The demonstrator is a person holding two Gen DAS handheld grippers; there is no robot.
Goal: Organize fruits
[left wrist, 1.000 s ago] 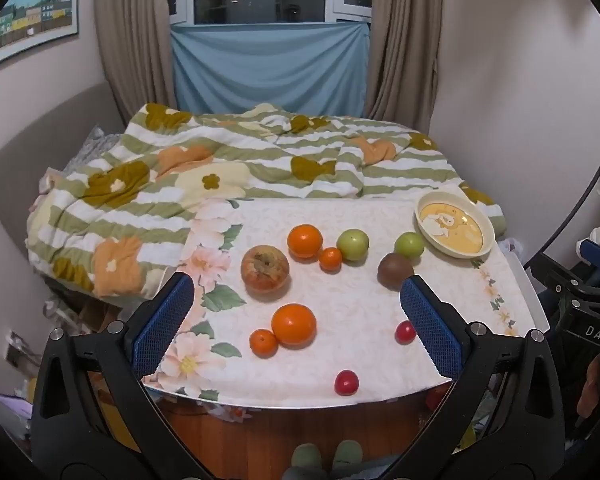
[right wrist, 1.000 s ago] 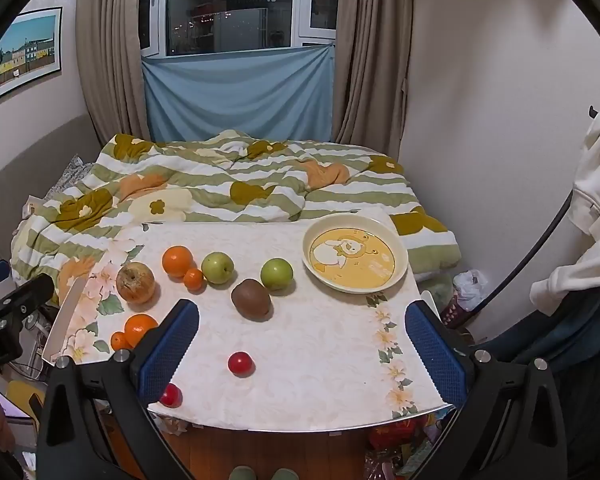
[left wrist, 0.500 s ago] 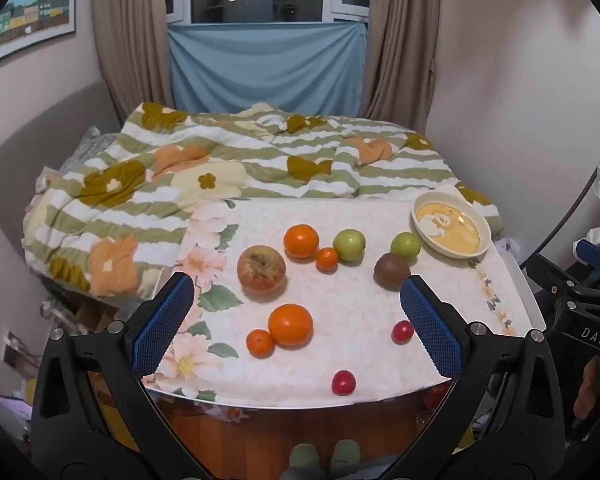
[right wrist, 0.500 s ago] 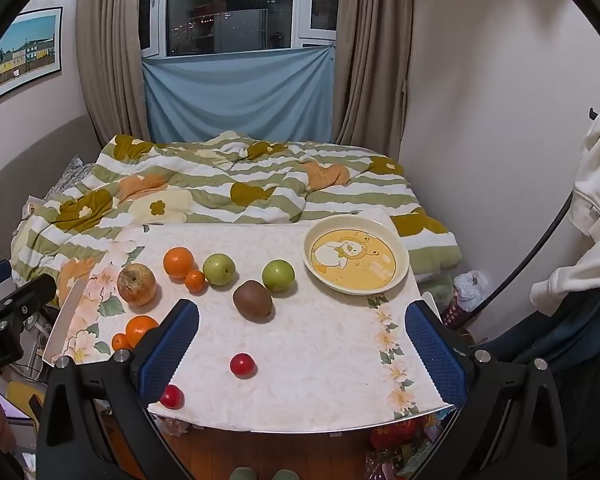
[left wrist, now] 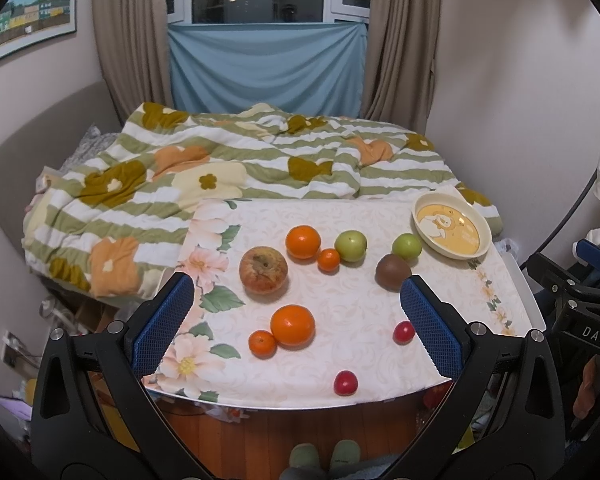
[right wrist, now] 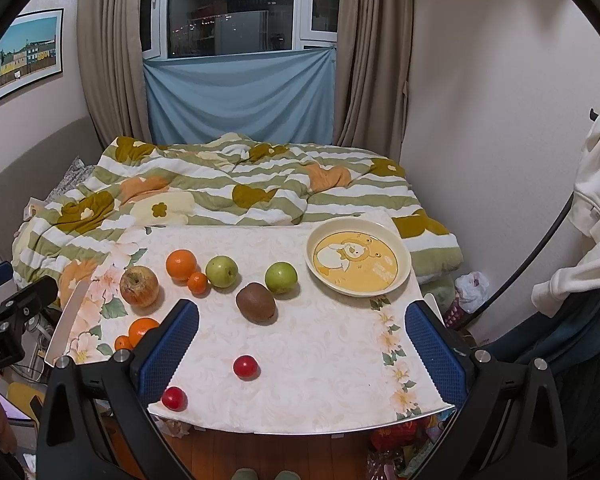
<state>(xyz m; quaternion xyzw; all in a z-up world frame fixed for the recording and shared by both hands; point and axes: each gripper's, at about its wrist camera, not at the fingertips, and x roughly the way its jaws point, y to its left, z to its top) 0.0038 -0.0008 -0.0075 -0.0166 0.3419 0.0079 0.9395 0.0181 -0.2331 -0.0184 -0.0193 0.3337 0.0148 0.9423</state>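
Note:
Fruits lie loose on a floral table (left wrist: 340,304): a red-yellow apple (left wrist: 263,269), two big oranges (left wrist: 303,241) (left wrist: 292,325), two small oranges (left wrist: 328,259) (left wrist: 262,343), two green apples (left wrist: 351,245) (left wrist: 407,245), a kiwi (left wrist: 393,271) and two red cherry tomatoes (left wrist: 403,332) (left wrist: 345,382). An empty yellow bear plate (left wrist: 452,230) sits at the far right, and shows in the right wrist view (right wrist: 358,261). My left gripper (left wrist: 296,312) is open and empty before the table's near edge. My right gripper (right wrist: 302,340) is open and empty, above the near edge.
A bed with a striped floral duvet (left wrist: 236,168) lies behind the table. Walls close in on the right, with white clothing (right wrist: 592,200) hanging there. Slippered feet (left wrist: 324,456) stand on the wooden floor below the table's near edge.
Both grippers have drifted only slightly; the left view shifted a little. No fruit has moved and both grippers stay open.

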